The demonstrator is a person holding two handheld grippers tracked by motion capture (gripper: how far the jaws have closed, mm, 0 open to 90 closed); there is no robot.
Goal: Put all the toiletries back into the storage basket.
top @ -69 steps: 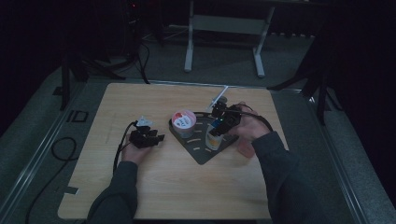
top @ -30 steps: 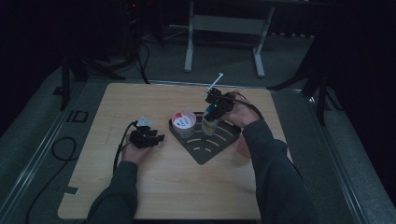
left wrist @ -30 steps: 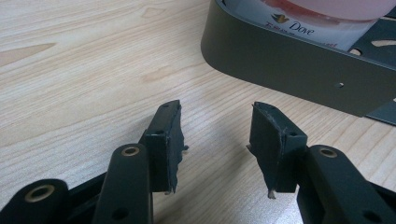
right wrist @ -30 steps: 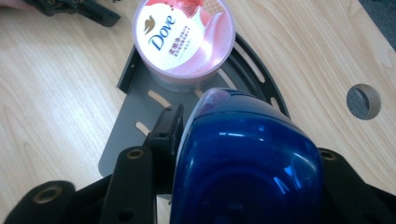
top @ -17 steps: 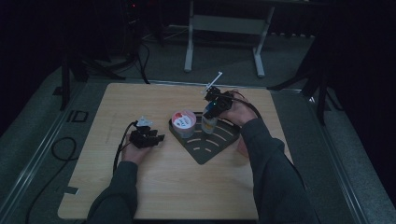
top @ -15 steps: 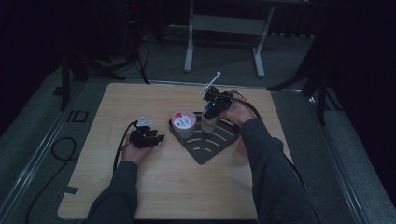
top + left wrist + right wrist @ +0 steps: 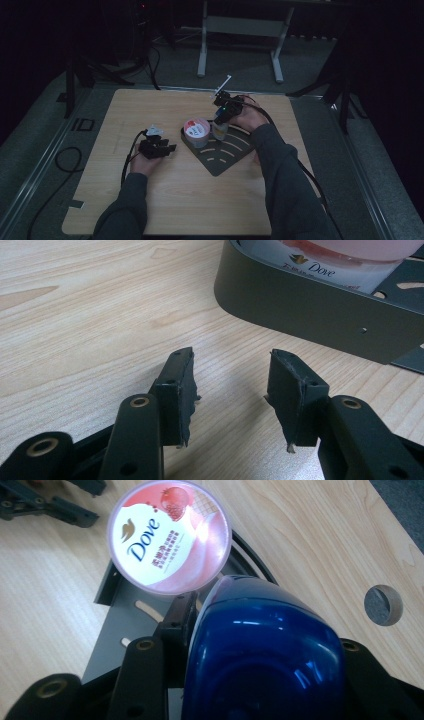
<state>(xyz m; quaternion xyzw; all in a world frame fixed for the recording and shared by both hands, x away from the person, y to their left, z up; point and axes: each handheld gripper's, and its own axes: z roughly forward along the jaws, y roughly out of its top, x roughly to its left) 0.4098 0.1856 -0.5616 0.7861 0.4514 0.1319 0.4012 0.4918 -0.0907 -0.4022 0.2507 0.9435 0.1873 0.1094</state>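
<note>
One Dove tub, one blue-capped bottle clamped in the right hand-held gripper (left hand-held gripper agape, empty).

Count on the table: one dark rack with slots near the middle; one pink-lidded jar at the rack's left corner; one blue-capped bottle just beside the jar. Two grippers: left gripper towards the table's left edge, right gripper over the rack. One round hole in the tabletop.
</note>
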